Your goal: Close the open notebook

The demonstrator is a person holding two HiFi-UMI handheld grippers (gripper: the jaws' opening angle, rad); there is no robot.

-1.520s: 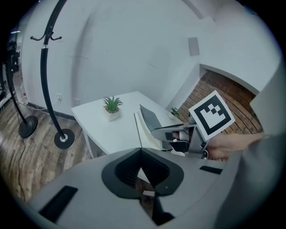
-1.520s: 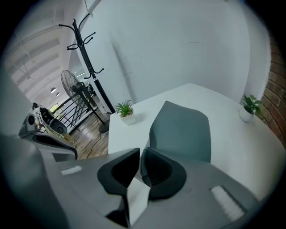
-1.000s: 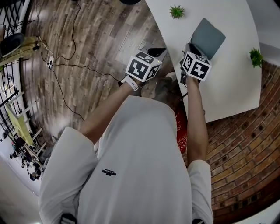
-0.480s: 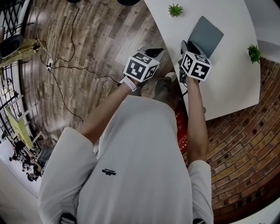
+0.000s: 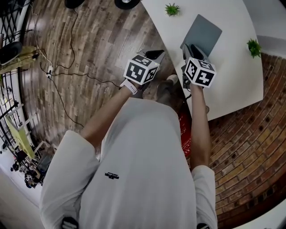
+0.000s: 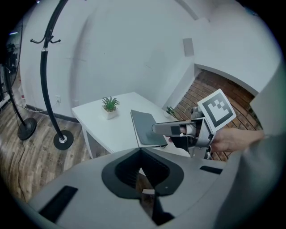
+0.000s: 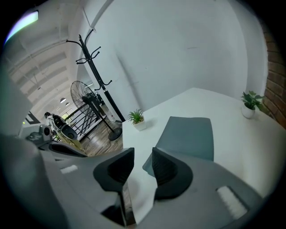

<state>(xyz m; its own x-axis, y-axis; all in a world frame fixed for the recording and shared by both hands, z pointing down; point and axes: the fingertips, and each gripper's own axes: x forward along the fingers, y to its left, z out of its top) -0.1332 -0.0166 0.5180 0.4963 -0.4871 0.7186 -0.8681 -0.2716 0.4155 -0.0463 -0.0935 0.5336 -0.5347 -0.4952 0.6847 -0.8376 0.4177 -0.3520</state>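
Person in a white shirt [image 5: 138, 165] stands at the corner of a white surface [image 5: 232, 76], 1 gripper in each hand.

Notebook [image 5: 203, 33]: grey cover up, lying flat on the surface and looks shut. It sits between 2 small potted plants, plant 1 [image 5: 171, 9] near the far corner and plant 2 [image 5: 253, 47] at the right edge, both well apart from it.

Right gripper [image 7: 139, 156]: fingers a little apart with a narrow gap, nothing in it, only bare white surface showing through. The near corner of the notebook sits just beyond the right-hand finger. In the head view this gripper reaches over the notebook's near edge. The left gripper view shows its fingers lying low over the cover. Cannot tell if they touch it.

Left gripper [image 6: 140, 154]: fingers closed, tips meeting, nothing gripped. It is held off the surface, beside its near-left corner, over the wood floor [image 5: 89, 44], pointing toward the notebook but apart from it.

The hand on the right gripper shows at the right of the left gripper view, just under the marker cube [image 6: 216, 109].

Rest: black coat stand [image 6: 49, 76] on a round base by the white wall, standing fan [image 7: 82, 100] further back, cables [image 5: 67, 71] across the wood floor, brick floor [image 5: 250, 147] on the person's right.
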